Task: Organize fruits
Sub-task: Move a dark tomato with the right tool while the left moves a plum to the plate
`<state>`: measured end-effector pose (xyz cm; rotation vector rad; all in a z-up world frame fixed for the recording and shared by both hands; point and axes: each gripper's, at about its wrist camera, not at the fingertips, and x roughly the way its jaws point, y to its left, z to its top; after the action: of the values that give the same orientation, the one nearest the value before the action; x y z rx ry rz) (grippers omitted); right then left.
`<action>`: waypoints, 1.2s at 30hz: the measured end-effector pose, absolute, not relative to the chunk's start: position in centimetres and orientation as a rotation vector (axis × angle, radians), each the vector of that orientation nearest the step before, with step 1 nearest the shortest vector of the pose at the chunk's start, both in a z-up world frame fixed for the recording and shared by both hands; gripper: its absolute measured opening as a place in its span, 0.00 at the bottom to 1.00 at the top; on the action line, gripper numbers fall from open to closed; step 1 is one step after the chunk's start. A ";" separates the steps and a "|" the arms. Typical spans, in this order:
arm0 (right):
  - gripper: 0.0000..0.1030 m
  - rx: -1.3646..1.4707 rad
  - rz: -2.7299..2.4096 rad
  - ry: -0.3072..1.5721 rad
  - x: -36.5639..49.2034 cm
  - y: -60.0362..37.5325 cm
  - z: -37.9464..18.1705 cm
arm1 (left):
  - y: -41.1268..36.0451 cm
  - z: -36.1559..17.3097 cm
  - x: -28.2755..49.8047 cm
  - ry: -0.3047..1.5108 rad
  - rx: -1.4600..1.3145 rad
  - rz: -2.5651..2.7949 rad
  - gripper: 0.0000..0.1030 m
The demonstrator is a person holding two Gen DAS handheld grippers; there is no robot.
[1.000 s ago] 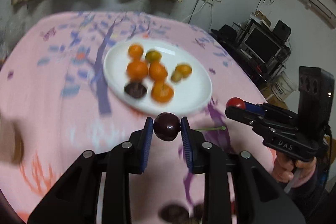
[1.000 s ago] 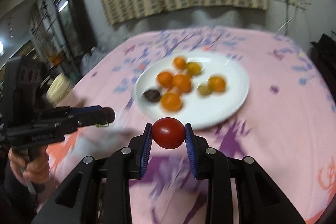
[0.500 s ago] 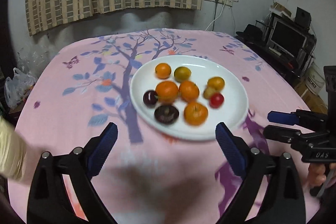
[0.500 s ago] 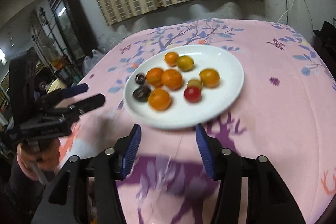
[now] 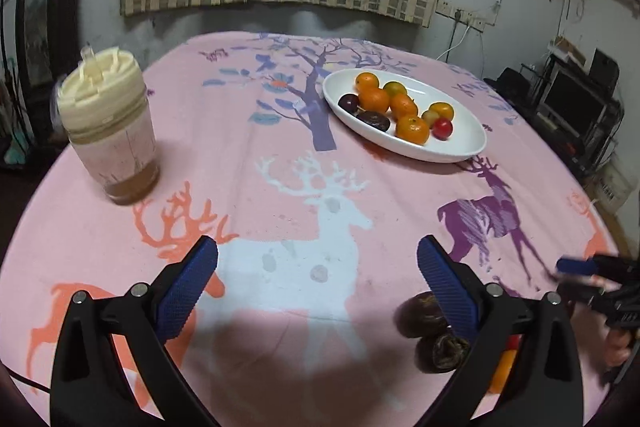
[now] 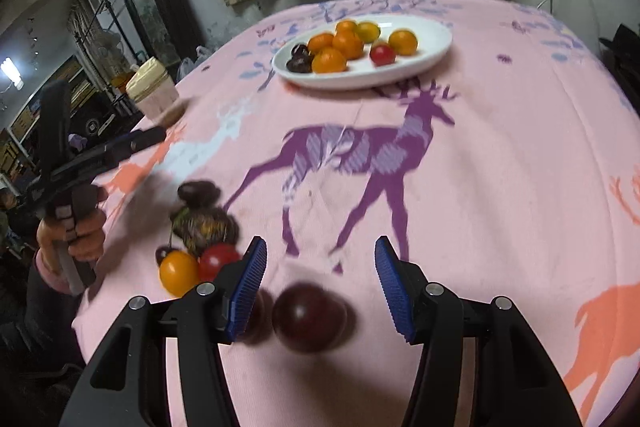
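Both hand-held grippers (image 5: 318, 273) (image 6: 320, 283) pulled back from plate (image 5: 460, 151), empty

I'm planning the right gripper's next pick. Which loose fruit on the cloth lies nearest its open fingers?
The big dark red plum, lying on the cloth just below the right gripper. The yellow and red tomatoes and wrinkled dark fruits sit farther left.

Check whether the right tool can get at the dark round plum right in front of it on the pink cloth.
Probably yes. The right tool is open, and the dark round plum lies on the pink cloth just below the gap between its fingers, with nothing over it; another dark fruit crowds its left side.
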<state>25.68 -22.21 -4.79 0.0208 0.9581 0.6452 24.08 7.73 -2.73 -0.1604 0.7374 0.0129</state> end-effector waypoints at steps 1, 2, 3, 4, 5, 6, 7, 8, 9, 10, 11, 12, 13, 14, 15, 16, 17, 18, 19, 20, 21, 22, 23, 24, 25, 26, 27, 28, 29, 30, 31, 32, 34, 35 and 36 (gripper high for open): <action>0.55 0.033 0.648 0.970 25.6 -22.4 -4.9 | 7.9 -2.7 23.9 0.734 -0.165 0.023 0.95; 0.55 0.041 0.645 0.984 25.6 -22.7 -5.1 | 8.1 -2.8 23.9 0.731 -0.162 0.042 0.95; 0.55 0.044 0.641 0.995 25.7 -22.9 -5.3 | 8.2 -2.8 23.9 0.732 -0.160 0.052 0.95; 0.54 0.053 0.640 1.005 25.7 -23.1 -5.5 | 8.4 -2.9 24.0 0.737 -0.165 0.054 0.95; 0.54 0.062 0.649 1.011 25.7 -23.2 -5.5 | 8.3 -2.9 23.9 0.742 -0.172 0.050 0.95; 0.52 0.070 0.678 1.035 25.6 -23.1 -5.7 | 8.4 -2.9 23.9 0.746 -0.177 0.047 0.95; 0.47 0.072 0.696 1.054 25.6 -23.0 -6.0 | 8.4 -2.9 23.9 0.745 -0.178 0.047 0.95; 0.47 0.067 0.710 1.083 25.5 -22.8 -6.4 | 8.5 -2.8 23.9 0.742 -0.173 0.051 0.95; 0.43 0.049 0.709 1.082 25.3 -22.7 -6.4 | 8.5 -2.8 23.9 0.739 -0.168 0.056 0.95; 0.38 0.029 0.708 1.079 25.1 -22.5 -6.3 | 8.4 -2.8 23.9 0.737 -0.164 0.060 0.95; 0.38 0.030 0.722 1.081 25.0 -22.5 -6.3 | 8.4 -2.9 23.9 0.741 -0.164 0.053 0.95; 0.37 0.030 0.722 1.079 24.9 -22.4 -6.3 | 8.4 -2.9 24.0 0.746 -0.167 0.039 0.95; 0.37 0.040 0.723 1.078 24.9 -22.6 -6.3 | 8.4 -2.9 24.0 0.756 -0.171 0.021 0.95; 0.37 0.050 0.723 1.078 24.8 -22.7 -6.3 | 8.2 -3.1 24.1 0.771 -0.174 -0.006 0.95; 0.37 0.066 0.721 1.076 24.9 -23.0 -6.2 | 8.0 -3.3 24.2 0.789 -0.177 -0.042 0.95; 0.37 0.081 0.715 1.072 25.1 -23.2 -6.1 | 7.6 -3.6 24.4 0.819 -0.187 -0.099 0.95; 0.37 0.088 0.709 1.071 25.3 -23.4 -6.1 | 7.2 -3.9 24.4 0.842 -0.200 -0.144 0.93; 0.37 0.091 0.698 1.071 25.4 -23.5 -6.2 | 6.7 -4.2 24.6 0.867 -0.212 -0.193 0.89; 0.37 0.091 0.689 1.075 25.4 -23.5 -6.3 | 6.2 -4.5 24.7 0.889 -0.216 -0.238 0.79; 0.37 0.089 0.684 1.079 25.5 -23.5 -6.3 | 5.6 -4.8 24.8 0.913 -0.215 -0.278 0.72; 0.37 0.088 0.684 1.081 25.5 -23.6 -6.4 | 5.2 -5.1 24.8 0.930 -0.213 -0.298 0.70; 0.37 0.085 0.684 1.078 25.5 -23.6 -6.3 | 4.7 -5.4 24.8 0.945 -0.210 -0.311 0.66; 0.37 0.083 0.684 1.076 25.5 -23.6 -6.3 | 4.3 -5.8 24.9 0.963 -0.204 -0.326 0.62; 0.37 0.083 0.684 1.074 25.5 -23.6 -6.3 | 3.9 -6.0 25.0 0.975 -0.199 -0.333 0.61; 0.38 0.082 0.681 1.071 25.5 -23.6 -6.2 | 3.6 -6.2 25.0 0.982 -0.195 -0.338 0.61; 0.38 0.080 0.679 1.068 25.5 -23.6 -6.2 | 3.3 -6.3 24.9 0.985 -0.192 -0.345 0.61; 0.38 0.080 0.677 1.064 25.5 -23.6 -6.1 | 3.0 -6.3 24.8 0.986 -0.191 -0.358 0.61; 0.38 0.080 0.676 1.061 25.5 -23.6 -6.1 | 2.8 -6.3 24.8 0.988 -0.192 -0.371 0.58; 0.38 0.078 0.675 1.059 25.4 -23.7 -6.0 | 2.5 -6.4 24.8 0.991 -0.191 -0.381 0.55; 0.38 0.077 0.675 1.057 25.4 -23.7 -6.0 | 2.4 -6.5 24.8 0.996 -0.191 -0.388 0.53; 0.38 0.077 0.676 1.057 25.4 -23.7 -6.0 | 2.3 -6.6 24.8 1.002 -0.188 -0.390 0.50; 0.38 0.077 0.676 1.056 25.4 -23.7 -6.0 | 2.1 -6.8 24.8 1.005 -0.180 -0.383 0.49; 0.38 0.076 0.674 1.054 25.4 -23.7 -6.0 | 2.0 -6.8 24.9 1.004 -0.175 -0.380 0.49; 0.38 0.075 0.674 1.054 25.4 -23.7 -6.0 | 2.1 -6.8 24.9 1.003 -0.175 -0.376 0.47; 0.38 0.075 0.673 1.053 25.4 -23.7 -5.9 | 2.2 -6.8 24.9 1.002 -0.171 -0.370 0.45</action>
<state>25.42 -23.71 -5.95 0.0749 1.0526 0.6730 24.90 2.16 -6.80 -0.1713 1.0020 -0.3698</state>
